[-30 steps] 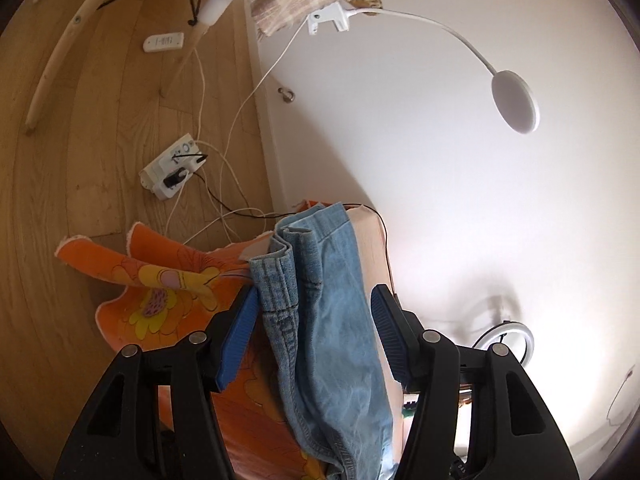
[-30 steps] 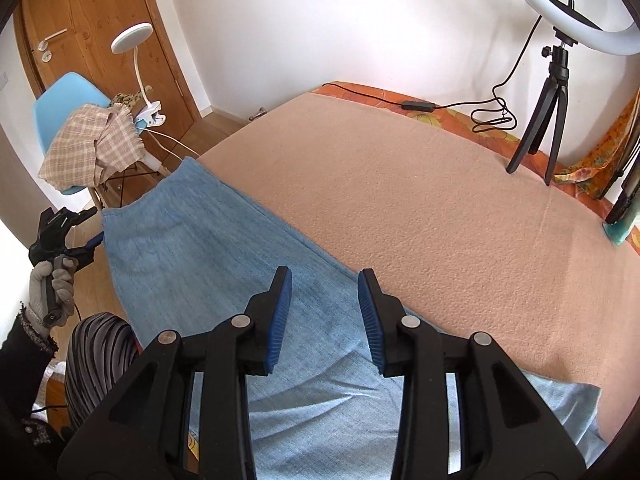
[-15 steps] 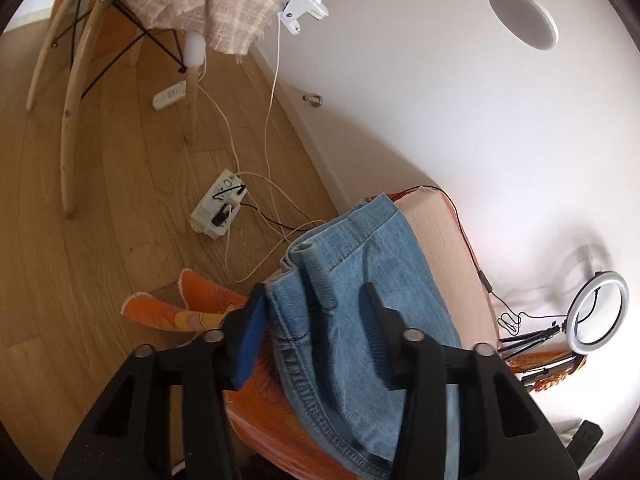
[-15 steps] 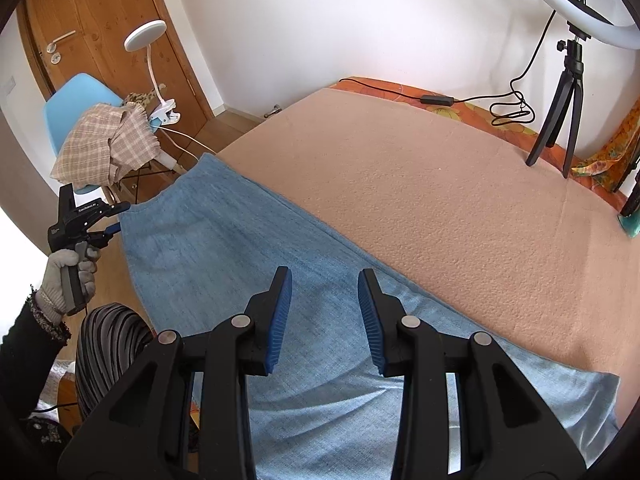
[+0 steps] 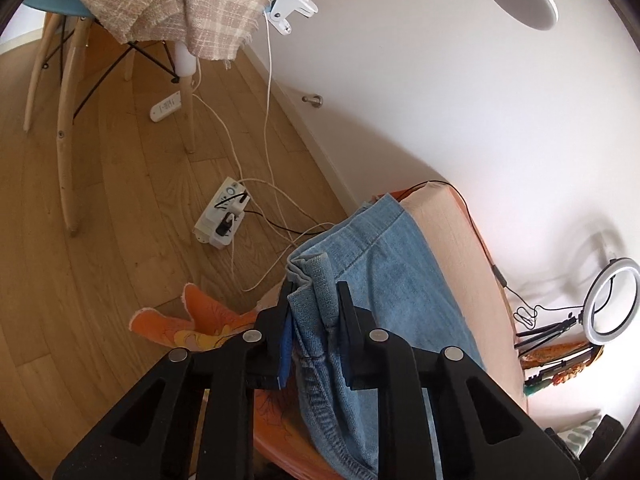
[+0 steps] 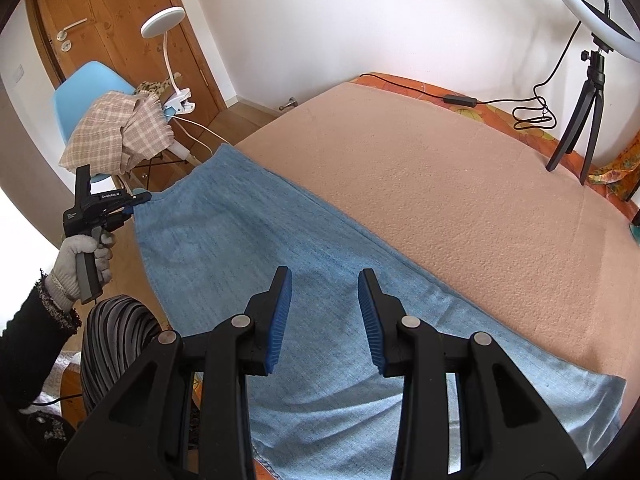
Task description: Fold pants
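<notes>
One pair of pants lies lengthwise along the bed edge; left gripper jaws closing on its end, right gripper jaws spread.

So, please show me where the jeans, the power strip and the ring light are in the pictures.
jeans (image 6: 248, 256): right wrist view, on the flat denim.
power strip (image 5: 220, 218): left wrist view, on its white body, on the floor.
ring light (image 5: 610, 302): left wrist view, on its white ring.

The pants lie flat along the near edge of the bed, one end at its left corner. A tripod stands on the bed's far right. Left of the bed, a chair carries a draped cloth and a clipped lamp.
</notes>
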The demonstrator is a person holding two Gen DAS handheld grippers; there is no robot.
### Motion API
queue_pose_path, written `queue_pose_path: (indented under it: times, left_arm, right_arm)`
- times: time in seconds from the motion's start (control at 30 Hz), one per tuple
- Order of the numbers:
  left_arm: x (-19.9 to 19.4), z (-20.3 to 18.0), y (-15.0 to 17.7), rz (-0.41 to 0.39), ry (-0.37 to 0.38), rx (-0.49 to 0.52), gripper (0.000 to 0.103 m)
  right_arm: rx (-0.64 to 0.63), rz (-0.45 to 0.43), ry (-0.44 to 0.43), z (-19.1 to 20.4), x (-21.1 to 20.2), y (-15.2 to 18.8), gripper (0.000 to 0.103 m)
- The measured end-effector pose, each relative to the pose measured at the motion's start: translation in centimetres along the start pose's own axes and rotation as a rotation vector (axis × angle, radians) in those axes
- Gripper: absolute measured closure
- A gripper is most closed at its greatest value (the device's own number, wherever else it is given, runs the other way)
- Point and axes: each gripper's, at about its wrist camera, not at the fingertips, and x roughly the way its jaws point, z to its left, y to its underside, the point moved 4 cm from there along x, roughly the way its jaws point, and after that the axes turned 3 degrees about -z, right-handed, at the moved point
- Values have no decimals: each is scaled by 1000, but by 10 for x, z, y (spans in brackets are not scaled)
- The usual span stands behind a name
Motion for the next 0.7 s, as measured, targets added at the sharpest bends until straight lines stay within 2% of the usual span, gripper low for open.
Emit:
queue_pose_path:
  times: [0.07,0.13,0.2,0.33,0.43,0.57,0.7]
  left_arm:
    - [-3,-7,-1,-8,33,11,87]
    - [-10,-23,0,-19,47,75,87]
    - [-17,-41,1,-16,83,122,87]
    - [-33,-82,7,-20,152,232,87]
    - [-42,-113,21,0,204,310,87]
    - [-48,-154,59,45,264,458,87]
    - [-44,-181,104,103,308,580,88]
  right_arm:
    - [7,13,-10,3,3,0,64]
    - [22,22,-19,5,6,0,50]
    - [33,29,-31,8,10,-3,43]
    - [98,47,-105,12,23,-15,42]
    - [183,55,-198,14,33,-30,41]
    - [303,63,-341,16,50,-51,35]
    - [366,123,-465,28,84,-64,34]
